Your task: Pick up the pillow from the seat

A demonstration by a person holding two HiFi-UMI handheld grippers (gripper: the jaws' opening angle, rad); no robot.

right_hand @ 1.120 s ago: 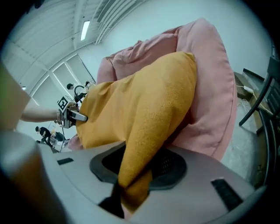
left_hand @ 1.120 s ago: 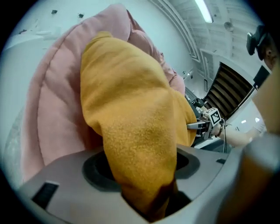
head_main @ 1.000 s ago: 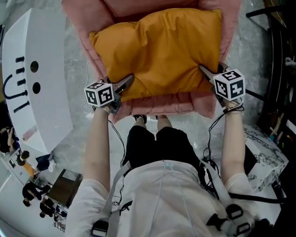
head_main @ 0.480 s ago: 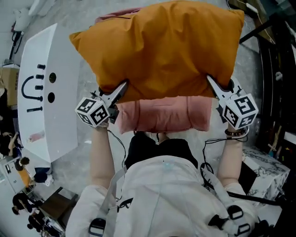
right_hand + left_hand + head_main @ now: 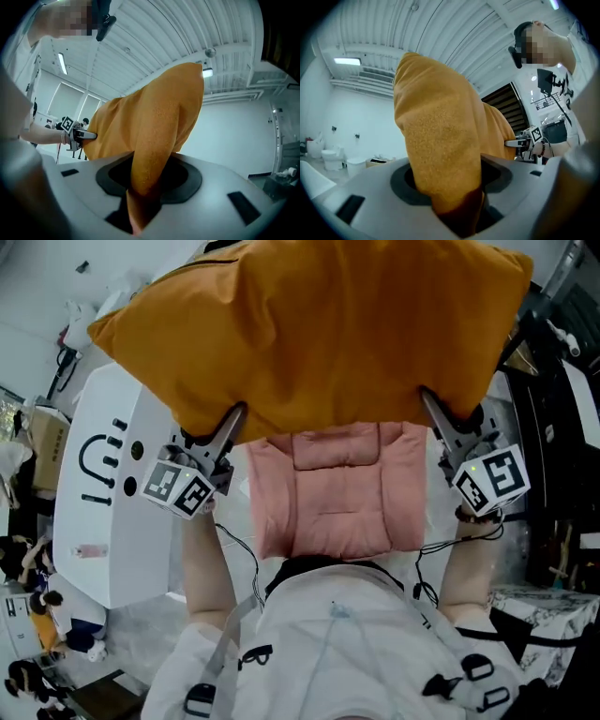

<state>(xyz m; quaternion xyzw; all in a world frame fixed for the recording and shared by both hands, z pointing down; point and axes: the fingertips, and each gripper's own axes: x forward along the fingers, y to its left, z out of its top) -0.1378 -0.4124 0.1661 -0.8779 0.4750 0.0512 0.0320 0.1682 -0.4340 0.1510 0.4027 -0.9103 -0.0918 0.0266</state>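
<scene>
Head view: pillow (image 5: 319,334) up off seat (image 5: 337,507). Only the gripper views show the grips: left gripper (image 5: 231,420) jaws pinch its edge; right gripper (image 5: 431,407) jaws opening, pillow between them.

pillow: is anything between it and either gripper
Nothing visible. The pillow sits directly between the jaws of the left gripper and of the right gripper, whose jaws are opening. It hangs clear above the pink seat.

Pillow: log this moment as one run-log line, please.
pillow: held above pink seat | left gripper: shut on near edge | right gripper: on near edge, jaws opening
</scene>
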